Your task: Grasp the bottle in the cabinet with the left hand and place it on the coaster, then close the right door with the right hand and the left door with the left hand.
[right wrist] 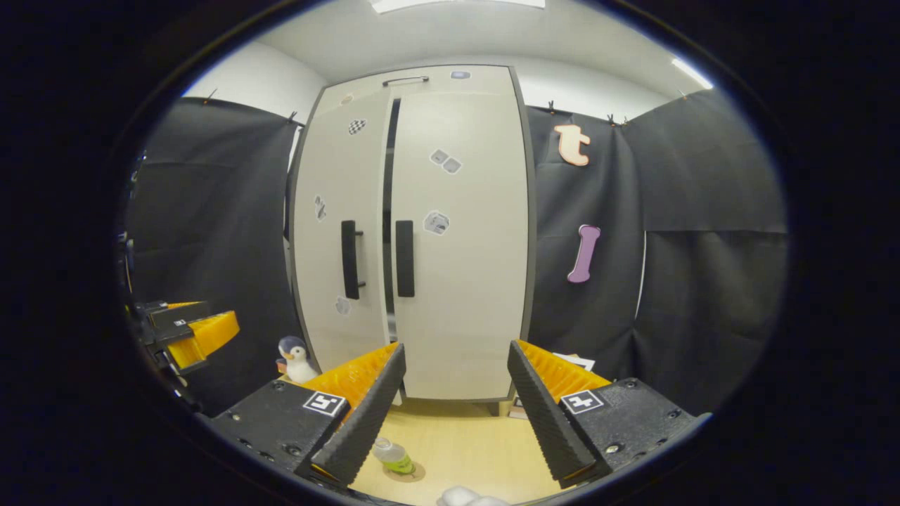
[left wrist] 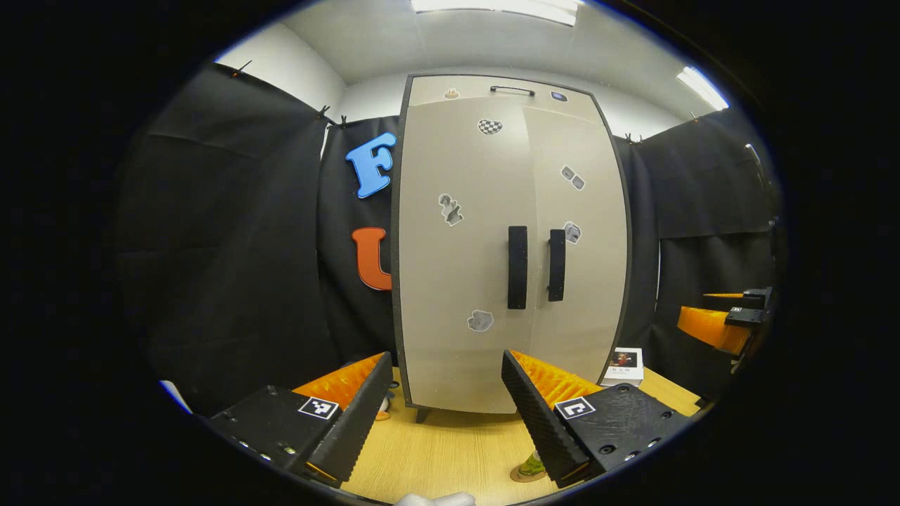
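Nearest in my left gripper view: left gripper [left wrist: 446,414], fingers spread wide apart, nothing held between them. Beyond its right finger I see a small part of the clear plastic bottle with green label [left wrist: 532,464], standing on the round brown coaster [left wrist: 524,477] on the light wooden tabletop [left wrist: 457,450].

Nearest in my right gripper view: right gripper [right wrist: 455,414], fingers likewise spread wide, nothing held. The bottle [right wrist: 394,455] sits on the coaster [right wrist: 411,469] just past its left finger, upright as far as I can tell, apart from both grippers.

Middle distance: small plush penguin, grey and white [right wrist: 295,358], on the table left of the cabinet. White box with a printed picture [left wrist: 624,365] lies at the cabinet's right foot.

Far: tall beige two-door cabinet with dark frame [left wrist: 492,211]. Right door [right wrist: 460,281] looks flush with the frame. Left door [right wrist: 336,232] sits almost shut; my right gripper view shows a narrow dark gap between the two doors. Two black vertical bar handles [left wrist: 517,267] flank the seam. Small stickers [left wrist: 450,209] dot both doors.
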`<state>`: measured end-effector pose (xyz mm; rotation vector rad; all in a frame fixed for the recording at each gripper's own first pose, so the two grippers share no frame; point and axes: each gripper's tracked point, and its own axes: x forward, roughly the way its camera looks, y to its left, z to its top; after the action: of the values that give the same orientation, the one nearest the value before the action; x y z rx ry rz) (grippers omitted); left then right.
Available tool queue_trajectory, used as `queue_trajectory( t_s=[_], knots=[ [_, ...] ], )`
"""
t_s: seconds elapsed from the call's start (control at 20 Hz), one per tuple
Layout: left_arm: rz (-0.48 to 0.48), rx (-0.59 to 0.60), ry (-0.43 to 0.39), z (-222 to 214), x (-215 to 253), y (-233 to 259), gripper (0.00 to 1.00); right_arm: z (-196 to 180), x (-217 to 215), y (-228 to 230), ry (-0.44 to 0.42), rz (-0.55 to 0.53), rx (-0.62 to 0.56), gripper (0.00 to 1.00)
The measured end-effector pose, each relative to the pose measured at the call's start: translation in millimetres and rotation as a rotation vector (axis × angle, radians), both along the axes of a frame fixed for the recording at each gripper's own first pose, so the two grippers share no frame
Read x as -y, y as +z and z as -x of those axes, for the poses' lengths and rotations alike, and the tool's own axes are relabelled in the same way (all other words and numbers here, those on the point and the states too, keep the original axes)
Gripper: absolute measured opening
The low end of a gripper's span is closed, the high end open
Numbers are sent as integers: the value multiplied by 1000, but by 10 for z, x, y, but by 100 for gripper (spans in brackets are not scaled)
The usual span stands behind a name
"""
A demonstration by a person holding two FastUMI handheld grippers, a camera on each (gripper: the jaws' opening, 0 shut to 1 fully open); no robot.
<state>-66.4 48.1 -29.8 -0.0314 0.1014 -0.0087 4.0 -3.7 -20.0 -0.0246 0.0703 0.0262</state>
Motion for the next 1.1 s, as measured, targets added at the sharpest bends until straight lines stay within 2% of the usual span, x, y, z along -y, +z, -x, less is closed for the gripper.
queue_trajectory(
  t_s=[0.85, 0.9, 1.05, 1.1],
  knots=[
    [-12, 11, 1, 59, -16, 35, 96, 47, -95, 35, 21, 19, 9, 96],
    [-12, 11, 2, 61, -24, 38, 96, 59, -97, 37, 21, 19, 10, 94],
    [-11, 12, 5, 64, -46, 35, 96, 79, -87, 22, 17, 19, 11, 96],
    [-12, 12, 7, 66, -58, 31, 96, 88, -87, 20, 15, 20, 9, 94]
  ],
)
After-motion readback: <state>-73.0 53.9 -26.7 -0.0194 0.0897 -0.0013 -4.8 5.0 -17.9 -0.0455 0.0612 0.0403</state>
